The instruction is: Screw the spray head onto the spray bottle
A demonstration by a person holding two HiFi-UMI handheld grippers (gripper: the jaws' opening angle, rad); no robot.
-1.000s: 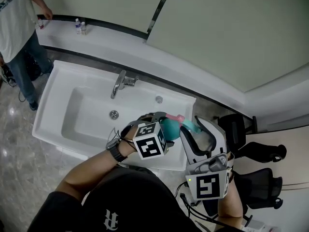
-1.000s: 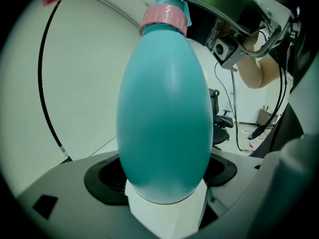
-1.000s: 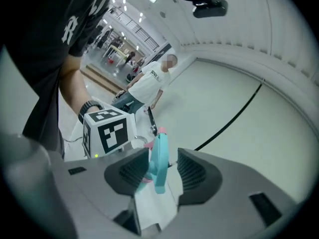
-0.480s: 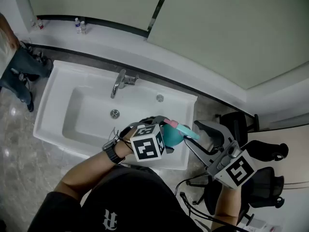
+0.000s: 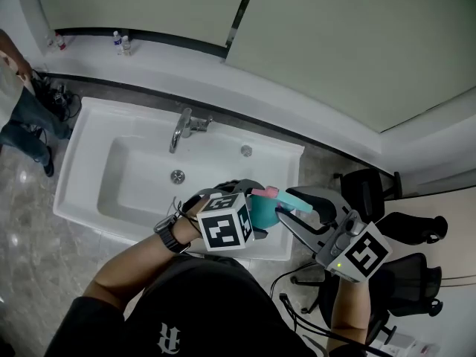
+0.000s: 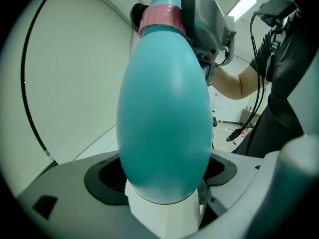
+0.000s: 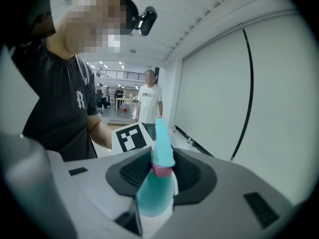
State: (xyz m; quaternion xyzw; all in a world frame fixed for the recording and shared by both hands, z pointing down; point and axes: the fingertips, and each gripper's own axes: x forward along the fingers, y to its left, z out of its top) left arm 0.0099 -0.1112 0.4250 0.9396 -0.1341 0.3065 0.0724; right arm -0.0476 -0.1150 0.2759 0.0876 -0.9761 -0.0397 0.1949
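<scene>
1. Head view: my left tongs (image 5: 253, 199) are clamped round the belly of the teal, egg-shaped plastic spray bottle (image 5: 262, 208). They hold it in the air over the near rim of the white sink (image 5: 82, 136). My right tongs (image 5: 290, 210) meet it from the right, at the teal plastic spray head (image 5: 295, 202). The head's pink screw collar (image 5: 265, 193) sits at the bottle's neck.

2. Left gripper view: the jaws stand wide, and both pads press the bottle's lower belly.
   - The skin is smooth and glossy, so I judge it slippery under a twist.
   - It is opaque, so I cannot tell whether it is filled; it looks light.
   - The walls are probably thin and would give under a hard squeeze.
   - The widest part, where I have it, is the sound place to brace against turning.

3. Right gripper view: these jaws have just been closing, and they pinch the spray head at the collar, between the black pads.
   - The collar is the stiff part, and the one to turn.
   - The slim nozzle above it would likely flex or slip.
   - A crooked start could cross the thread.

4. Writing:
   - I see no label or brand on the bottle or the head.
   - The marker cube (image 7: 130, 137) carries only black-and-white squares.
   - The small bottles (image 5: 123, 42) on the far ledge are too small to read.
</scene>
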